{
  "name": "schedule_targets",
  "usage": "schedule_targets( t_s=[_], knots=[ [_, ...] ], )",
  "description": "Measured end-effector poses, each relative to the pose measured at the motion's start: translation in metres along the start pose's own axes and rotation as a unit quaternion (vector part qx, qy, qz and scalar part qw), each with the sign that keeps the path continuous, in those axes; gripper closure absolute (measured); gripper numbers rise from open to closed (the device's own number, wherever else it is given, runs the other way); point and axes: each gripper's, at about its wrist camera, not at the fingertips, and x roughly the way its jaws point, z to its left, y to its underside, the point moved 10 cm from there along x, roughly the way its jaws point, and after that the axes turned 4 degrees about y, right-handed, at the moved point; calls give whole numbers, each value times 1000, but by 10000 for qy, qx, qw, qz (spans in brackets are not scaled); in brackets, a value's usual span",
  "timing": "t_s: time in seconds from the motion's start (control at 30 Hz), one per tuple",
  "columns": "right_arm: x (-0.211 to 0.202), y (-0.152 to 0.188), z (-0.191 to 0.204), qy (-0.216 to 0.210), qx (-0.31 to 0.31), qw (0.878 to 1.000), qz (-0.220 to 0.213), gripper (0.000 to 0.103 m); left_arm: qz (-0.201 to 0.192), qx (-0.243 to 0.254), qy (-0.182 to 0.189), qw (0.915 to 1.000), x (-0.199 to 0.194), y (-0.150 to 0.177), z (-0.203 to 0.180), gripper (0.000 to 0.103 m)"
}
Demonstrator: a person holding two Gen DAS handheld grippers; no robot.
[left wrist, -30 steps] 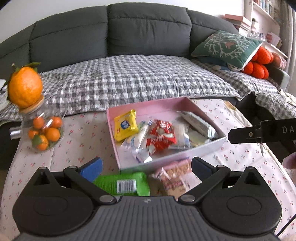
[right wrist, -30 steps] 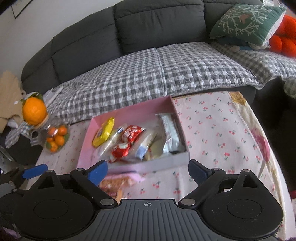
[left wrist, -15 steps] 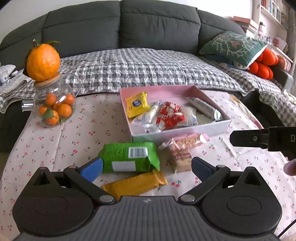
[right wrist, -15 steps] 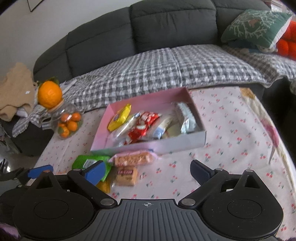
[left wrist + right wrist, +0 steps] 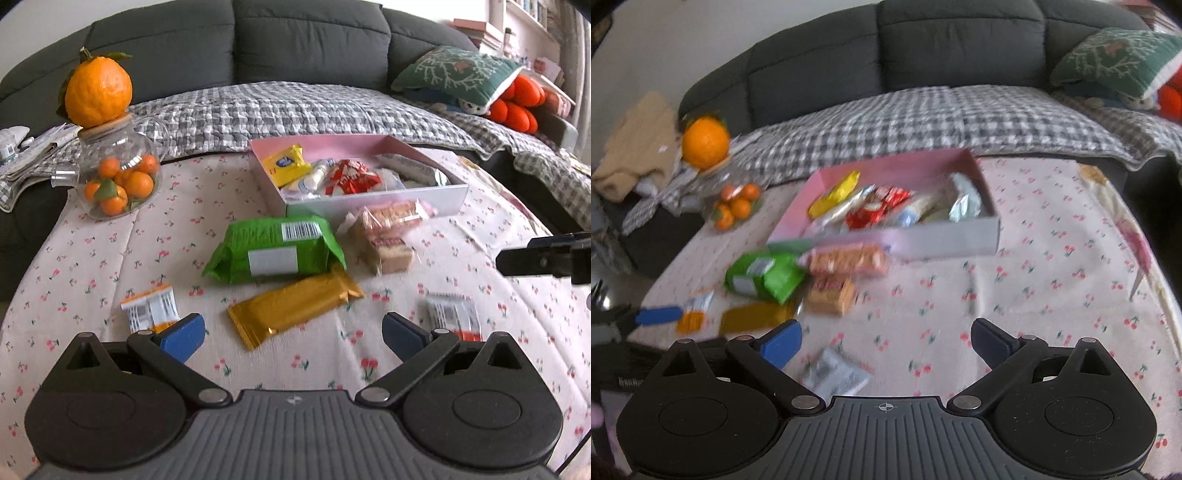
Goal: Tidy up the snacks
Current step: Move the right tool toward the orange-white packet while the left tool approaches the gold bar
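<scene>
A pink box on the cherry-print tablecloth holds several wrapped snacks. In front of it lie a green packet, a gold bar, two clear-wrapped biscuit packs, an orange-and-white sachet and a white sachet. My left gripper hangs open above the cloth near the gold bar, empty. My right gripper is open and empty, near the white sachet.
A glass jar of small oranges with a big orange on its lid stands at the table's left. A grey sofa with a checked cover lies behind. The table's right edge drops off near the sofa arm.
Both grippers have pulled back and up from the pink box, so the loose snacks in front of it have come into view. Both stayed open and empty.
</scene>
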Motion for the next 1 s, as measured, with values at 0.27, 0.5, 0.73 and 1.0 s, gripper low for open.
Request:
schedule_targets(
  t_s=[0.27,0.5,0.73,1.0],
  knots=[
    [2,33,35,-475,-930,9945,19,4,-2,647,54,9979,11,15,-8,1],
    [13,52,55,-421,-1591,9863,141,4,-73,1080,242,9938,26,3,-1,1],
    [23,55,66,-282,-1759,9839,129,4,478,956,643,9922,48,-1,4,4],
    [29,53,60,-268,-1728,9844,170,1,805,865,1185,9859,44,5,-6,15]
  ],
)
